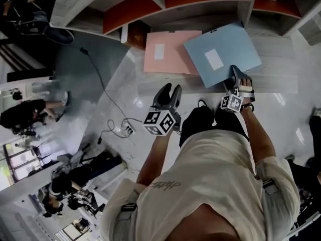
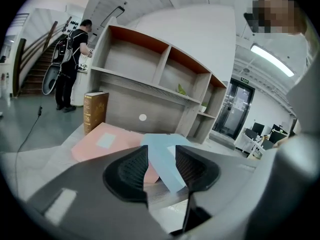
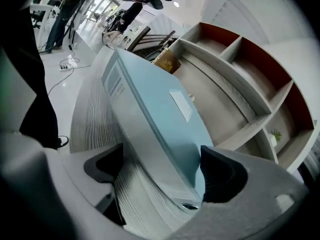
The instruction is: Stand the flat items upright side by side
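Note:
A blue folder lies flat on the pale desk, and its left corner overlaps a pink folder. My right gripper is at the blue folder's near edge. In the right gripper view its jaws stand wide with the blue folder's corner between them. The left pad is clear of the folder. My left gripper hovers short of the desk edge, open and empty. Past it I see both the pink folder and the blue one.
A brown book stands upright at the desk's left end, against the cubby shelf unit behind the folders. Cables and a power strip lie on the floor to the left. A person stands far left by the stairs.

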A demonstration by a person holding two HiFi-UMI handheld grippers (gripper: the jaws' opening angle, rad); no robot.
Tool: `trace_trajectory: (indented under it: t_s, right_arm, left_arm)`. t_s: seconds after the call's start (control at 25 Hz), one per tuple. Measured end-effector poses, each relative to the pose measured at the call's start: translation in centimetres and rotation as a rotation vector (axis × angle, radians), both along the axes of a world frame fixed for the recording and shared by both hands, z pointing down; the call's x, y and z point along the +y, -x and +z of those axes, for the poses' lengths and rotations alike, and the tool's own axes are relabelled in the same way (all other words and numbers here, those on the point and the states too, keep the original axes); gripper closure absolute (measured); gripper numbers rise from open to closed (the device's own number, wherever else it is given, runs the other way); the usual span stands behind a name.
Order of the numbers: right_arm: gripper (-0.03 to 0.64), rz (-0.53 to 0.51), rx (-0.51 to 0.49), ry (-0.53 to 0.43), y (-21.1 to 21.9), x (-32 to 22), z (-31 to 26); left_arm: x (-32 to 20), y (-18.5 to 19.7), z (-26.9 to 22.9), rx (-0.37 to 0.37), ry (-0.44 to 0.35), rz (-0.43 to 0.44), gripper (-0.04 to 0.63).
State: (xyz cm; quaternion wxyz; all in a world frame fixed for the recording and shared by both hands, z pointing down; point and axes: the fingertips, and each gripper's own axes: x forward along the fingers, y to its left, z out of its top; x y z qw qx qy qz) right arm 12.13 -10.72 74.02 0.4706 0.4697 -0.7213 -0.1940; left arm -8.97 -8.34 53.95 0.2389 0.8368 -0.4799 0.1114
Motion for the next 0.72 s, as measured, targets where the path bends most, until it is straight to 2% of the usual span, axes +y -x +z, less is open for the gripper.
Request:
trace_trajectory:
  t_s: [0.12,0.24,0.72]
  right_arm:
    - [0.14,0.023,-0.006,-0.027,0.2,-0.6,0.0]
    - [0.152,0.036,-0.053,-0.011,0.8,-1.0,-0.2]
    - [0.179,-0.004,-0.361,0.055,0.6,-1.3,-5.0]
  left_arm:
    - [-0.2,0.8,-0.1,0.029,0.008,-0.042,0.413]
    - [-0.3,1.4,-0.3,0.033,0.01,-0.056,0.414]
    - [-1.9,-1.6,-0.7,0.09,-0.021,0.015,0.42]
